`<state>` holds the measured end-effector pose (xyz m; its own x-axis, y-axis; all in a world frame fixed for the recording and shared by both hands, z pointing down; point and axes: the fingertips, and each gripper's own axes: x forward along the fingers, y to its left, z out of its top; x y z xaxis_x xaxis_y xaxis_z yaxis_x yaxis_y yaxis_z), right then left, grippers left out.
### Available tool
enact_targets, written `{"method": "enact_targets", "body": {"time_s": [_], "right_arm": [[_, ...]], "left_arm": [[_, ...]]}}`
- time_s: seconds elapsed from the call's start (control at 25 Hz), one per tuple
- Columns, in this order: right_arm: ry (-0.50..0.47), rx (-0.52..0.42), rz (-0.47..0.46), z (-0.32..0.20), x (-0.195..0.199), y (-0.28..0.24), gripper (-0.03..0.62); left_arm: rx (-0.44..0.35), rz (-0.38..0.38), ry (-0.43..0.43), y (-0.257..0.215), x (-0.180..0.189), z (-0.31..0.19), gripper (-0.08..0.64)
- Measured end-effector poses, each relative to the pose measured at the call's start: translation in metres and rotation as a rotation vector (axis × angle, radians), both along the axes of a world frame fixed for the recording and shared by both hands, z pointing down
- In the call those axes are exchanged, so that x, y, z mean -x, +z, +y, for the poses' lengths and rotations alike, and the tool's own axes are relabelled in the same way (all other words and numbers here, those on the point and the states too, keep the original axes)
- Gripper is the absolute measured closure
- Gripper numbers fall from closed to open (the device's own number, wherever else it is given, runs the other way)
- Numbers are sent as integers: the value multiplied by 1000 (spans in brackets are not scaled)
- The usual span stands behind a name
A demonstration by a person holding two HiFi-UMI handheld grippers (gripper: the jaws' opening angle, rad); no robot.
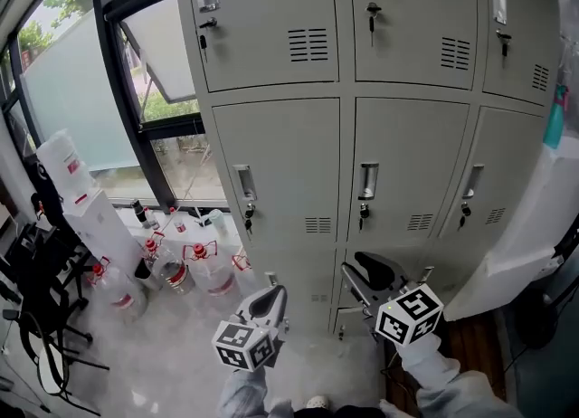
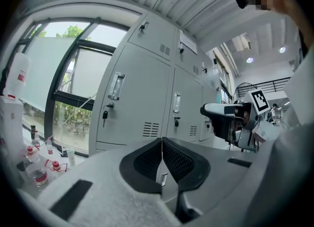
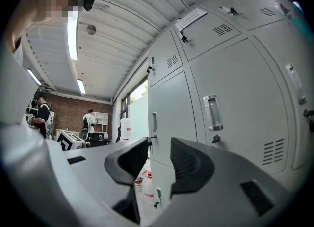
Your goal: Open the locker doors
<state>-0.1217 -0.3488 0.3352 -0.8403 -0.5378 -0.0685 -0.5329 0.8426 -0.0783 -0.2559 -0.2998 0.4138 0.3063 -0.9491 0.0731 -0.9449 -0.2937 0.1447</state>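
Note:
A grey bank of lockers [image 1: 362, 136] fills the head view, all its doors shut. Keys hang in the locks of the middle row: left door [image 1: 276, 172], centre door [image 1: 407, 167], right door [image 1: 502, 176]. My left gripper [image 1: 268, 300] is held low in front of the bottom row, jaws shut with nothing between them. My right gripper [image 1: 362, 276] hovers below the centre door's handle [image 1: 367, 181], jaws open and empty. The left gripper [image 2: 162, 159] looks at the lockers [image 2: 142, 98] in its own view. The right gripper [image 3: 159, 164] faces a door handle [image 3: 211, 112] in its own view.
Several water jugs [image 1: 194, 267] with red caps stand on the floor left of the lockers, by a window [image 1: 109, 90]. Stacked white containers [image 1: 86, 204] lean at left. Black chairs [image 1: 41, 289] stand at far left. A white cloth-covered object [image 1: 525, 235] stands at right.

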Motion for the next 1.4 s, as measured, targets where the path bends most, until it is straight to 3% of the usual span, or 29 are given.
{"method": "enact_targets", "body": {"time_s": [0.24,0.64,1.0,1.4], "right_arm": [[-69,-37,21,-9,22,-53,459],[-159,-165,-13,-18,60,-155,459],[-55,-272,-33,-51,54,-235,459],[58,-464,-78,-73,26,-391,459]], "left_arm": [[-42,-5,-52,-44,4,6,551],[-191,-40,-116,-149,28,13,551],[-295,-64,-36,-224,36,-31,551],[-477,-108,92,-354,15,-93,551]]}}
